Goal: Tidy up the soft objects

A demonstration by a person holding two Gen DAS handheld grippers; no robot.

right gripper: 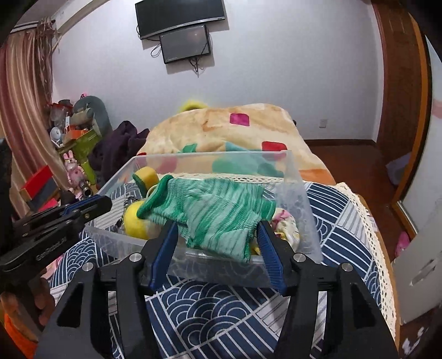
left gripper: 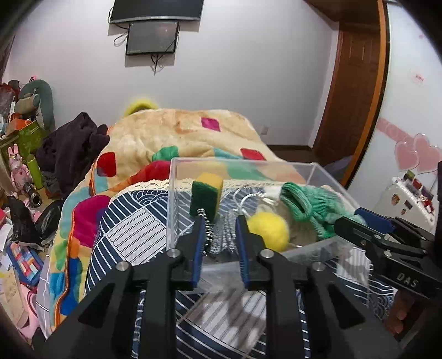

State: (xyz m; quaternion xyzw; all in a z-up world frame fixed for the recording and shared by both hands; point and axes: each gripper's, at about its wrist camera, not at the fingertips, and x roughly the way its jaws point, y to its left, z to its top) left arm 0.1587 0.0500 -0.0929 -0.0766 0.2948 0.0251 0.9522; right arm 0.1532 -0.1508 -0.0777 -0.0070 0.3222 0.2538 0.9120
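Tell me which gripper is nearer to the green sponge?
Left. The left gripper has the green sponge just beyond its fingers; the right gripper is across the box, at the green glove.

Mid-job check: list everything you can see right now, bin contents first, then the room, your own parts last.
clear plastic bin: 1, transparent, on the patterned cover
sponge: 1, yellow with green scrub face, in the bin's far left part
bead chain: 1, black and white, hanging below the sponge
yellow ball: 1, fuzzy yellow, in the bin near its front wall
green knit glove: 1, green and white, draped over the bin's contents
patterned cover: 1, navy and white, under the bin
blanket: 1, beige with coloured patches, behind the bin
screens: 2, black, on the wall
left hand-held gripper: 1, black with blue pads, open
right hand-held gripper: 1, black with blue pads, open either side of the glove
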